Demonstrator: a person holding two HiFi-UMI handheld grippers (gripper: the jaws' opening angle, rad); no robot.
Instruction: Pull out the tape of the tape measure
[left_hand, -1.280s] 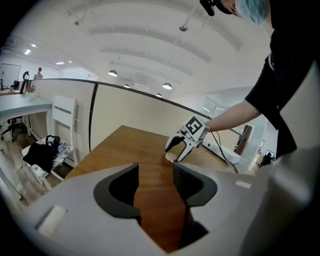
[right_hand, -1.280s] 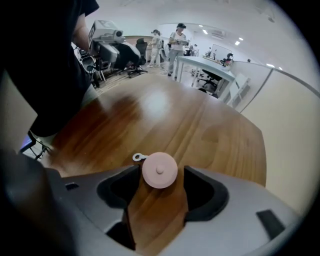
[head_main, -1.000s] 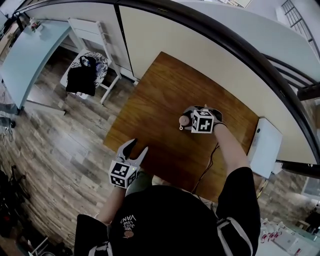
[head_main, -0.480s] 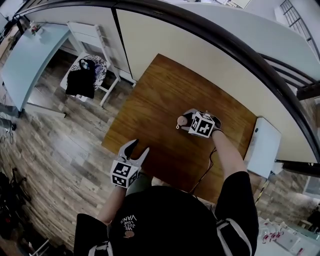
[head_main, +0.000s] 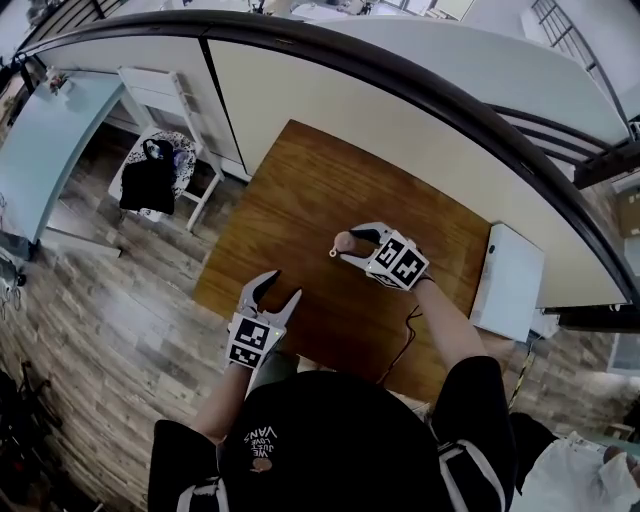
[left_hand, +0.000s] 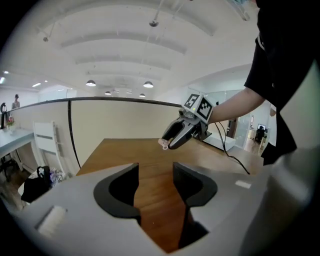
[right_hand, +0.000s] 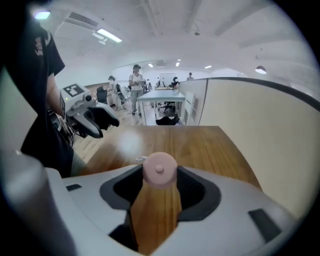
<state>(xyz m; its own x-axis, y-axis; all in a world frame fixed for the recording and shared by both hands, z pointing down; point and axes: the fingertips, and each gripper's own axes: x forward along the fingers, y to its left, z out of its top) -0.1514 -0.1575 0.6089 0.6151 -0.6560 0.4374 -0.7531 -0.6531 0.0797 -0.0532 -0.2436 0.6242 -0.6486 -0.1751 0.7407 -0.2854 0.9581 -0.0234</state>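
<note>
Here the right gripper (right_hand: 160, 187) is clamped on the tape measure (right_hand: 159, 169). Its two dark-padded jaws have just been closing and now press the case from either side. The tape measure is a small round case of smooth pale pink plastic with a raised button at its centre. It is held in the air above the table (head_main: 300, 180), not resting on it.

A thin looped pull tab (head_main: 333, 252) sticks out of the case's edge on the side facing the person's left. In the right gripper view, only a sliver of it shows beside the case.

The left gripper (left_hand: 155, 182) has its jaws apart with nothing between them; only bare wood shows through the gap. It hangs over the near edge of the table, well apart from the case. From there the tape measure lies ahead, higher and to the right.

The tab seems to point roughly back towards the left gripper, so the left is likely the one to reach for it. The tape would probably run out along the line between the two grippers.

Each gripper has a grey body and carries a cube with black-and-white square markers. The table is glossy brown wood with straight grain, and nothing else lies on it
</note>
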